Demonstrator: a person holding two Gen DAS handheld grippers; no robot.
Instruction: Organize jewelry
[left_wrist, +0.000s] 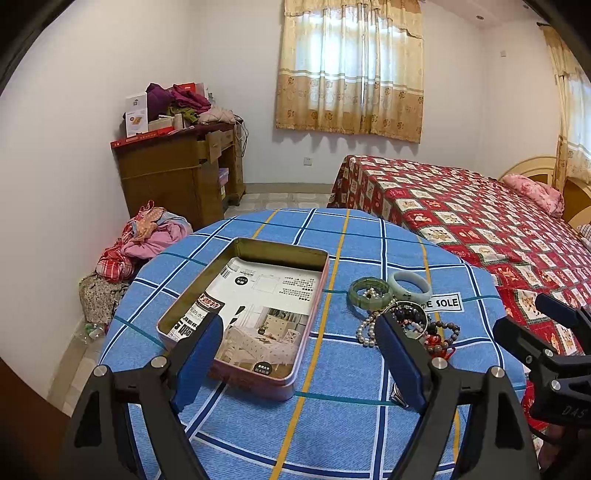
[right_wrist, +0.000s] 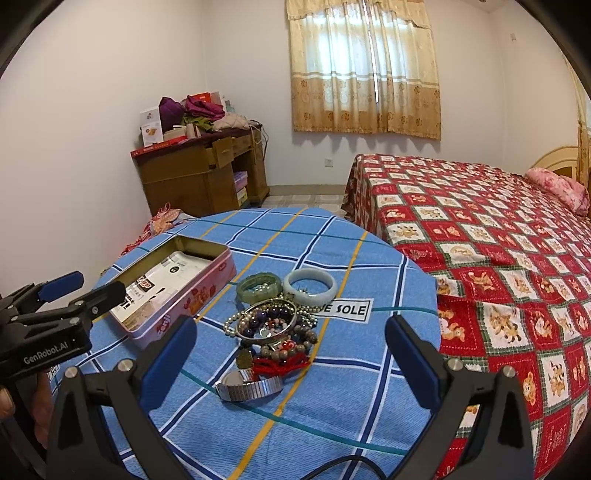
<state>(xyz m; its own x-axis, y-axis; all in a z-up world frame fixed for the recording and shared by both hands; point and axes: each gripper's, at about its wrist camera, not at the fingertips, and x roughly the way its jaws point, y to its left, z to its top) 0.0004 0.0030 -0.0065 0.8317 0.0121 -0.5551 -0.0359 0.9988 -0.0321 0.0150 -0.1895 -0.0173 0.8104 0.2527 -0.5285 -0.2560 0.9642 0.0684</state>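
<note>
A: Starting at my left, what gets cut off?

B: I see the left gripper (left_wrist: 299, 354) spread wide, holding nothing, and its left finger (left_wrist: 199, 354) covers the near corner of the open tin (left_wrist: 312, 306). The printed sheet (left_wrist: 266, 314) inside is too small for me to read.

A: And further right?

B: In the left view my right finger (left_wrist: 400, 360) hides part of the jewelry pile (right_wrist: 271, 325); the beads tangle, so I can't separate the strands. A green bangle (right_wrist: 258, 286) and a pale bangle (right_wrist: 309, 286) lie just behind, a metal watch (right_wrist: 249, 386) nearest me. The right gripper (right_wrist: 291, 352) stands wide, empty, above the checked cloth (right_wrist: 332, 387). The bed (right_wrist: 498, 240) runs off the right edge.
</note>
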